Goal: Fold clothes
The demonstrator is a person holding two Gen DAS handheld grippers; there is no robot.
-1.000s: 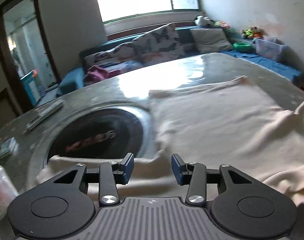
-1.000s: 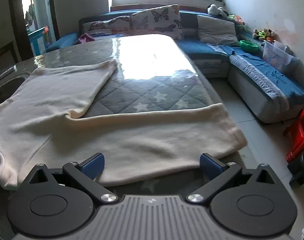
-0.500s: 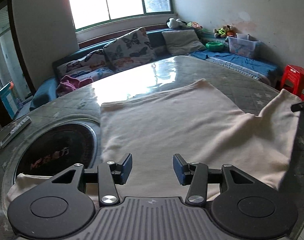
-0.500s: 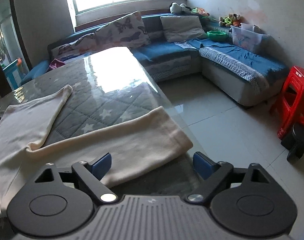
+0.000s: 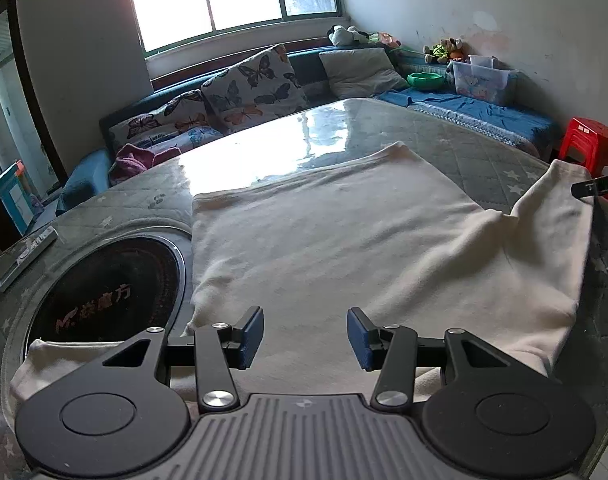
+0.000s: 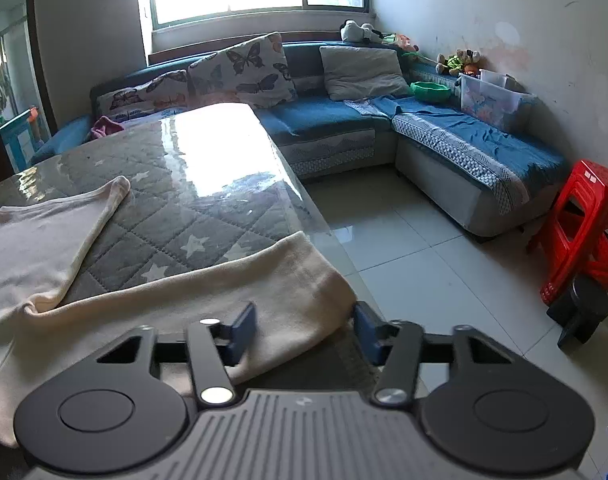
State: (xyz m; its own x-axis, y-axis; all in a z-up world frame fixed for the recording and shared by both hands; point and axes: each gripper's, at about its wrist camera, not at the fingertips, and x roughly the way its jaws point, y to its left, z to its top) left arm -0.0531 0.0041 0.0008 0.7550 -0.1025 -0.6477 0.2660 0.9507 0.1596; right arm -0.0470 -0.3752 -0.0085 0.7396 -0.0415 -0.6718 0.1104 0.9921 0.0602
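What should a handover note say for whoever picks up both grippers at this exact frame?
Left gripper: open, empty, above the near part of the cream garment.
Right gripper: open, empty, its fingers either side of the end of the garment's right sleeve at the table edge.
Garment: spread flat on the quilted table; its other sleeve lies over the round black cooktop.
Done: laid out; no fold is visible.
Left: probably grip the right sleeve, fold it in, then the other sleeve, then the body.
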